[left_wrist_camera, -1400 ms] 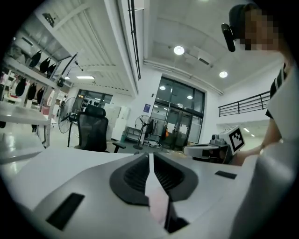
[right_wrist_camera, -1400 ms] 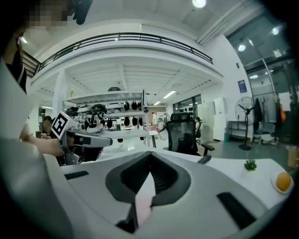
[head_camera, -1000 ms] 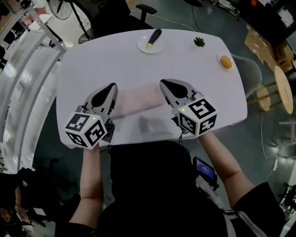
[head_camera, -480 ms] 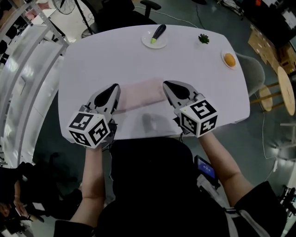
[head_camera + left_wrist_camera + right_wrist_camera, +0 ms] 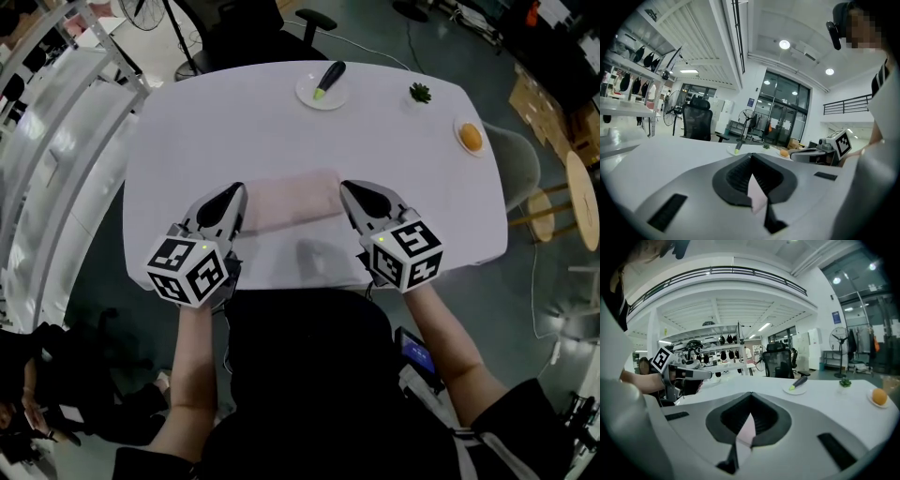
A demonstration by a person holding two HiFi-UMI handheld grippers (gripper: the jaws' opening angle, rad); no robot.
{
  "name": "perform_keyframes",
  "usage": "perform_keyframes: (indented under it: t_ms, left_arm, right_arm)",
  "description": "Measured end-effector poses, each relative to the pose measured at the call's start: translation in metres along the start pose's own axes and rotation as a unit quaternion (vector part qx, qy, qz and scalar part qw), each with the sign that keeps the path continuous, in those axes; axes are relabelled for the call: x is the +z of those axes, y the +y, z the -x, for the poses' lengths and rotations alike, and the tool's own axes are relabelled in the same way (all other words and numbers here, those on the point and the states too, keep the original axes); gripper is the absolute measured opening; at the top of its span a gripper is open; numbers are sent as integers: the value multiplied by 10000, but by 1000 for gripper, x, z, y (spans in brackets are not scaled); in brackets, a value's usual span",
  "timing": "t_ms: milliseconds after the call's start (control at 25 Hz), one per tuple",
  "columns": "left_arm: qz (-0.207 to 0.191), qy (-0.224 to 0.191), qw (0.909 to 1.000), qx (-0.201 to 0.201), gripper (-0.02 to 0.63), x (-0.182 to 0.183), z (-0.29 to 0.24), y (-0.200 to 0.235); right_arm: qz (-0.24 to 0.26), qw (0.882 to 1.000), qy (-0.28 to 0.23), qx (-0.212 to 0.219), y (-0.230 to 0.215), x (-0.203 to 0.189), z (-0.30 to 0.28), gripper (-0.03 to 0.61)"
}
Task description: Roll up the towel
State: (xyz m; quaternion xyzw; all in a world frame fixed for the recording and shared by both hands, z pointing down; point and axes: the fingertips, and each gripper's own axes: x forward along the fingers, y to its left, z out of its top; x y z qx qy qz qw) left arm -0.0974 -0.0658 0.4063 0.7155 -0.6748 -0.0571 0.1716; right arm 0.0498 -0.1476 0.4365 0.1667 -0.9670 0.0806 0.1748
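On the left, we hold the left gripper [image 5: 234,193] low over the white counter [image 5: 225,122], near its front edge. In the left gripper view its fingers [image 5: 733,176] are closed together and a pink corner of the towel [image 5: 757,196] is clamped between them. The towel [image 5: 286,201] lies on the counter as a pale pink band running from one gripper to the other. We cannot tell how much of it is rolled.

At the right end of the towel is the right gripper [image 5: 349,189]. Its fingers [image 5: 764,417] are also pressed together, with a pink corner of the cloth between them.

At the far side of the counter, well apart from the towel, stands a small plate [image 5: 310,94] with a dark long vegetable [image 5: 330,77] on it. Further right is a small green plant [image 5: 420,92], and near the right edge an orange [image 5: 472,137] on a saucer.
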Motion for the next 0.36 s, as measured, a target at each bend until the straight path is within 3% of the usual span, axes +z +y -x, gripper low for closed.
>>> perform_keyframes:
  t_ms: [360]
  left_arm:
    - [119, 85, 9998, 140, 12, -10, 3, 5]
  right_arm:
    - [-116, 9998, 106, -81, -9, -11, 3, 6]
